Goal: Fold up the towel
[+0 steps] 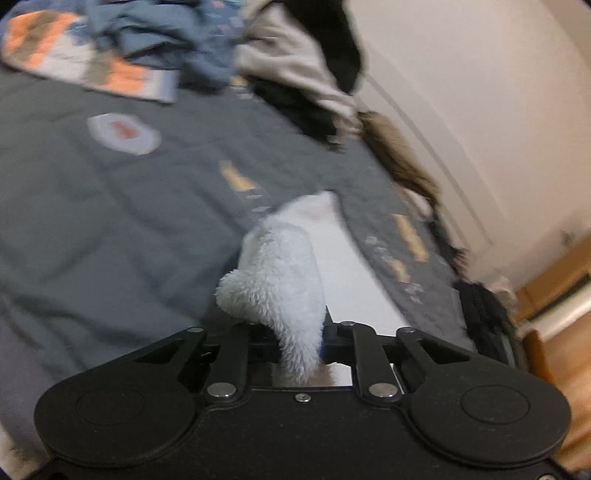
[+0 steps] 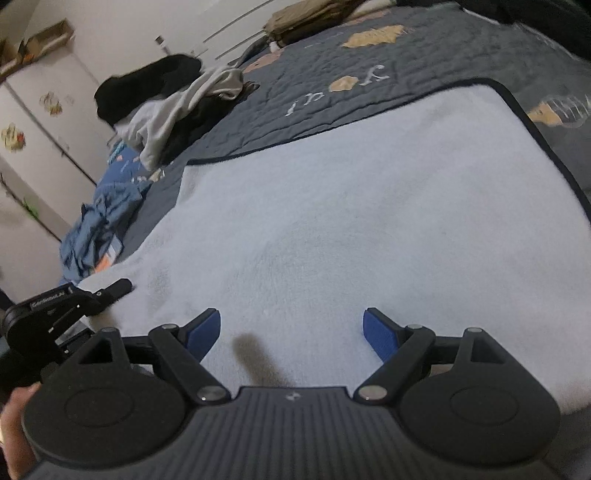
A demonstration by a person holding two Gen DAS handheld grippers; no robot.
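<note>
A white fluffy towel (image 2: 351,221) with a thin dark border lies spread over a grey quilted bedspread (image 2: 424,55). My right gripper (image 2: 291,332) hovers open just above the towel's near part, blue pads (image 2: 380,334) wide apart with nothing between them. In the left wrist view my left gripper (image 1: 301,339) is shut on a bunched corner of the towel (image 1: 284,273), lifted off the bedspread (image 1: 110,206); the fingertips are hidden by the pile. The left gripper (image 2: 66,306) also shows at the towel's left edge in the right wrist view.
Heaped clothes lie at the bed's far side: blue garments (image 2: 99,221), a grey and black pile (image 2: 173,107), a tan item (image 2: 314,18). A patterned orange and grey cloth (image 1: 85,51) lies beyond. White cupboard doors (image 2: 44,110) and a wooden floor (image 1: 565,332) border the bed.
</note>
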